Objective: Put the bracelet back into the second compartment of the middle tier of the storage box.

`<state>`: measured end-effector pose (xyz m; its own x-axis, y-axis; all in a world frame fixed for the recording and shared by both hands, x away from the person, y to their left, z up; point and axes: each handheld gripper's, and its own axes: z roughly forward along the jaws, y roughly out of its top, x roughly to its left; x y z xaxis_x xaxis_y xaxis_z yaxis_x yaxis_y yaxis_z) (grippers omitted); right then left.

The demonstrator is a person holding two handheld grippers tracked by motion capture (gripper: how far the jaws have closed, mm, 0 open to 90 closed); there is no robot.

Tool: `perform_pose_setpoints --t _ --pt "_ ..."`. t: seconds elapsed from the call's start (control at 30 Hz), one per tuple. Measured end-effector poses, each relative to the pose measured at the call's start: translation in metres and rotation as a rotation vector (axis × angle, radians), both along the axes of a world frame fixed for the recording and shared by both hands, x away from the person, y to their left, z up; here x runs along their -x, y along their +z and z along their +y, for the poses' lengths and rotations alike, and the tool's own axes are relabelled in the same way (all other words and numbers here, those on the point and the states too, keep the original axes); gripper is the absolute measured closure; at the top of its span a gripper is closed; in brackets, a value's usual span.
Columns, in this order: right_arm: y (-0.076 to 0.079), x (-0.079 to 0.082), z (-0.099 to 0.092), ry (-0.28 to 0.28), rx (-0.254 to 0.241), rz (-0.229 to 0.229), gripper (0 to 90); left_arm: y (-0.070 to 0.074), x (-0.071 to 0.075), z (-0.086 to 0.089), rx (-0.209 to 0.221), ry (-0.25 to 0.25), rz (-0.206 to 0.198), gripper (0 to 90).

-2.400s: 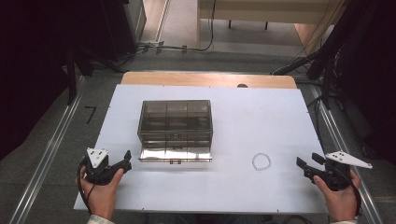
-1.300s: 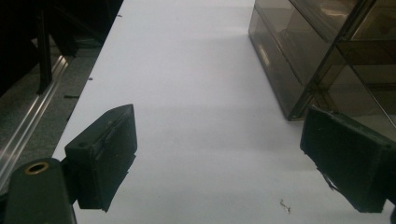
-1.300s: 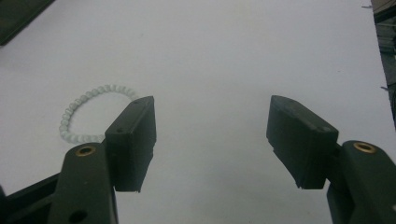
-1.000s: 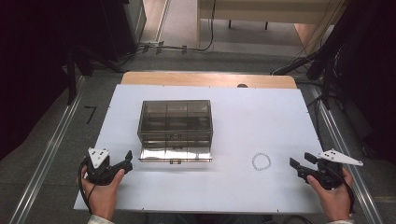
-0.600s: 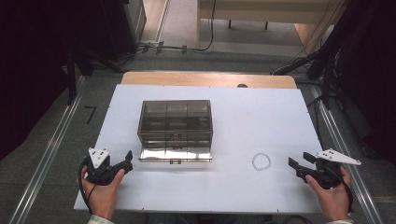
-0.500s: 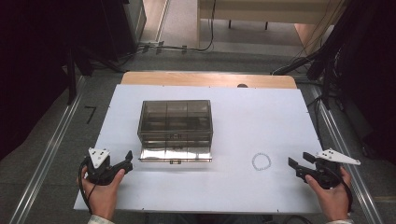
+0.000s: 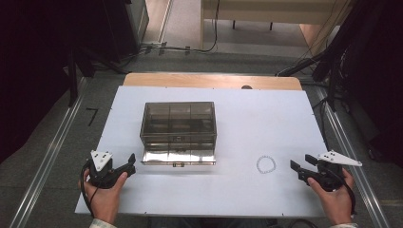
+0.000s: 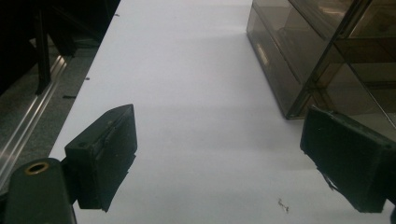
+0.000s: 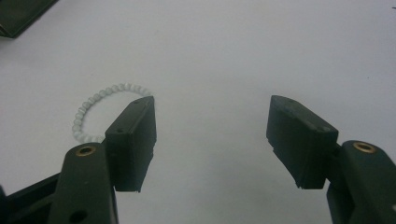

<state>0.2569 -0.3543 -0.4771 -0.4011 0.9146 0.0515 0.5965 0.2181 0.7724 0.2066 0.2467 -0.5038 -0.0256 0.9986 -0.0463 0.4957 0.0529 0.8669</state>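
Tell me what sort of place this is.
Likely a lab or recording workspace: a white table set up with one smoky drawer box and a bead bracelet, cables on the floor behind.

A small ring-shaped bracelet of pale white beads point(image 7: 266, 164) lies flat on the white table point(image 7: 266, 123), right of the smoky translucent plastic drawer box point(image 7: 178, 128).

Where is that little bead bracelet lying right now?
In the high view the bead bracelet lies flat on the white table, between the smoky drawer box and the right gripper, nearer the gripper and untouched.
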Motion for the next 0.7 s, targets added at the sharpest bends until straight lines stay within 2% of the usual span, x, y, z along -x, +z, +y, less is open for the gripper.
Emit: perform_pose_setpoints --t 0.7 --pt "-0.0021 -0.0043 0.0083 0.024 0.012 0.006 31.9 0.0000 0.0001 0.0002 0.001 0.000 0.000 11.8"
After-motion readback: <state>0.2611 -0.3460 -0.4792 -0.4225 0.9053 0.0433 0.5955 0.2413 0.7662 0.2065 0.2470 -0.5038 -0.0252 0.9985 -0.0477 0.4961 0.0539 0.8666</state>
